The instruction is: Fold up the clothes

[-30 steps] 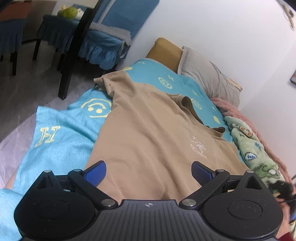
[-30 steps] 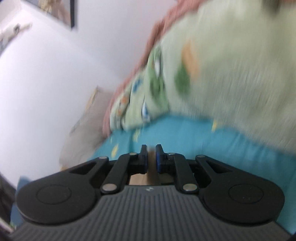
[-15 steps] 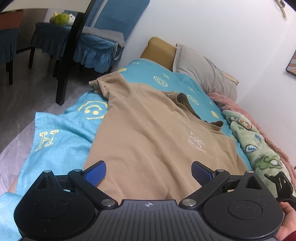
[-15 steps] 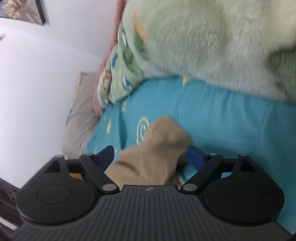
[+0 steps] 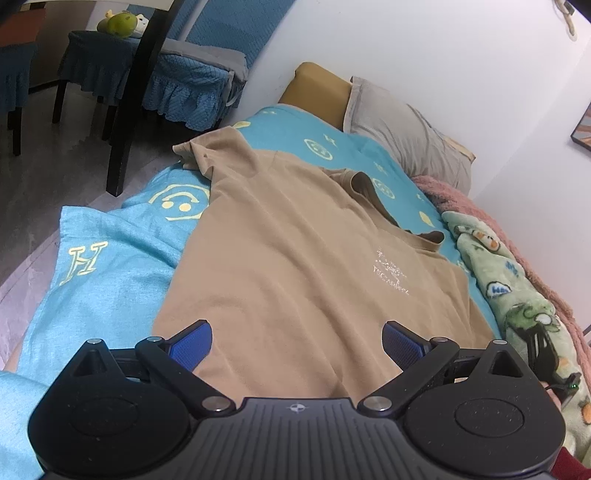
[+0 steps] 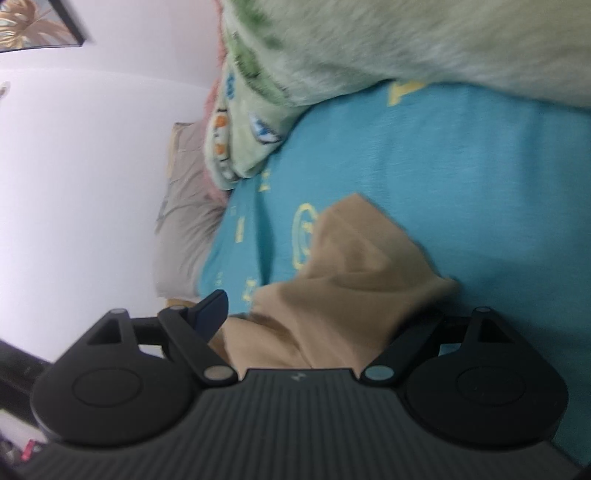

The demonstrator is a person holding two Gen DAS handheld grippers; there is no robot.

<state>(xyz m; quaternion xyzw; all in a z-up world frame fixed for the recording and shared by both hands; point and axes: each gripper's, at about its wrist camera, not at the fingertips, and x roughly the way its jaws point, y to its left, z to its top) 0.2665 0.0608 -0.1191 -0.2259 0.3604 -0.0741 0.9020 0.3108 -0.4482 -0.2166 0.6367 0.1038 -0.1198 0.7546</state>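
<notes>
Tan T-shirt (image 5: 295,258) spread front-up on a bed under a turquoise sheet (image 5: 110,266) printed with yellow smiley faces and letters; collar toward the grey pillow (image 5: 406,136) at the wall, one sleeve reaching the sheet's floor-side edge. Left tool (image 5: 297,341) poised above the lower part of the shirt, blue pads (image 5: 192,341) spread wide, nothing gripped. Right tool (image 6: 314,314) likewise wide apart after a recent opening, only one blue pad visible, the other hidden behind a bunched tan sleeve (image 6: 354,273) lying loose between the jaws; contact with the hidden pad not discernible through motion blur. Green cartoon-print blanket (image 5: 517,295) heaped along the wall side of the bed, just beside the shirt, atop a pink blanket (image 5: 461,199). Blue-covered chairs (image 5: 192,81) on the floor beyond the bed's head end. Framed picture (image 6: 33,26) on the white wall.
</notes>
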